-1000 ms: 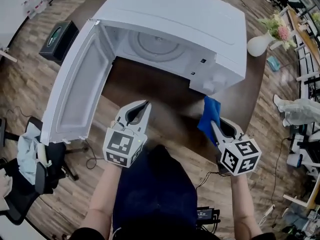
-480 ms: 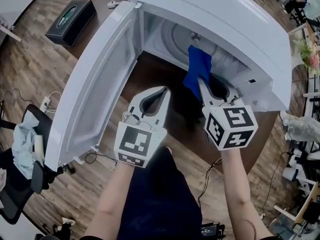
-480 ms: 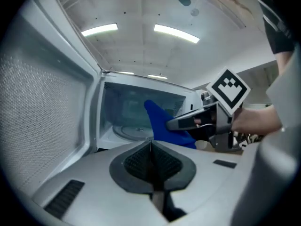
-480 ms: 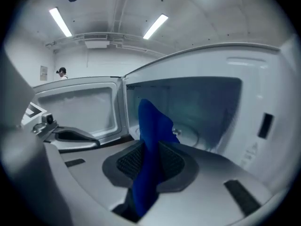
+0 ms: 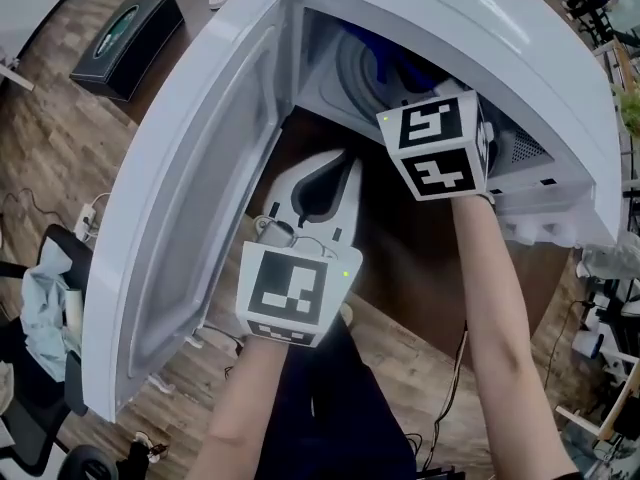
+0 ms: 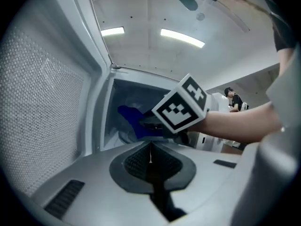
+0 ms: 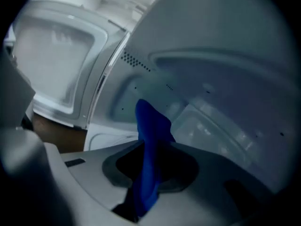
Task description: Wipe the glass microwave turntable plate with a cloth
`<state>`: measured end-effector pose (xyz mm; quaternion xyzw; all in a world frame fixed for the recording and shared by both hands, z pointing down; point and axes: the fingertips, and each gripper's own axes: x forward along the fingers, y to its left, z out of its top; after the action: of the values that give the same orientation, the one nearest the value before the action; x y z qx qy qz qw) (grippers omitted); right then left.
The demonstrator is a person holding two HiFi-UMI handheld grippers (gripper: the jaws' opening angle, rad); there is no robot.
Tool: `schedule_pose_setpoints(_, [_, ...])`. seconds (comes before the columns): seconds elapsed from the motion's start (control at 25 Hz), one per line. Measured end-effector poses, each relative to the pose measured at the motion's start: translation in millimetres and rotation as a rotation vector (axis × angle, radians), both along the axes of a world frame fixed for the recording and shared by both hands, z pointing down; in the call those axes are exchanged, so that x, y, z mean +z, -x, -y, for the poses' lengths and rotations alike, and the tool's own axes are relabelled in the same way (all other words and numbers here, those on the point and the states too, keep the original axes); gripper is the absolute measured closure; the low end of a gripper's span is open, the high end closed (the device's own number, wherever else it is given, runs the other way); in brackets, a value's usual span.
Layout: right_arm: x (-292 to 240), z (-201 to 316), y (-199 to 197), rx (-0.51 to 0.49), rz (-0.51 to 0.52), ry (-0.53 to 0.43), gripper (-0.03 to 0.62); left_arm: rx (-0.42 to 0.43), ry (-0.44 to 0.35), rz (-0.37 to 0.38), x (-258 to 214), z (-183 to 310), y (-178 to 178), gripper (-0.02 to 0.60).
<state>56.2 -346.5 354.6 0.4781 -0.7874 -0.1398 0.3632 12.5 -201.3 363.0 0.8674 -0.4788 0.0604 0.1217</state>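
A: Head view?
B: Inside the microwave [image 5: 470, 38]: right gripper [image 5: 435, 143], blue cloth [image 5: 395, 58] ahead, over the glass plate [image 5: 345, 78] on the microwave's floor.
A: Left gripper view?
B: At the microwave's mouth, left gripper [image 6: 150, 147], jaws together, empty.
A: Right gripper view?
B: Clamped narrowly on the cloth. Best pressed flat, swept in circles, rim included.

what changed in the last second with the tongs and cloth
The right tongs carried the blue cloth from outside the microwave into its open cavity, toward the glass turntable plate. The left tongs edged forward to the opening. Unchanged: cloth clamped in the right tongs, left tongs shut and empty, door open.
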Motion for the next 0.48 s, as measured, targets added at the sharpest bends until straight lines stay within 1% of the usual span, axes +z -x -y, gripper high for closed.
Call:
schedule_pose_setpoints(0.12, [11.3, 23.1, 8.0, -0.048, -0.202, -0.064, 0.531, 0.0, -0.003, 0.001, 4.1, 5.6, 0.9, 0.575])
schedule_pose_setpoints(0.2, [18.9, 34.0, 8.2, -0.072, -0.304, -0.093, 0.531, -0.004, 0.005, -0.001, 9.3, 7.2, 2.4, 0.575])
schedule_pose_setpoints(0.32, [25.6, 49.0, 4.1, -0.091, -0.386, -0.116, 0.531, -0.015, 0.011, 0.001, 13.7, 8.6, 7.6, 0.575])
schedule_pose_setpoints(0.48, [36.1, 63.8, -1.0, -0.119, -0.442, -0.108, 0.531, -0.013, 0.012, 0.002, 16.9, 8.5, 10.5, 0.575])
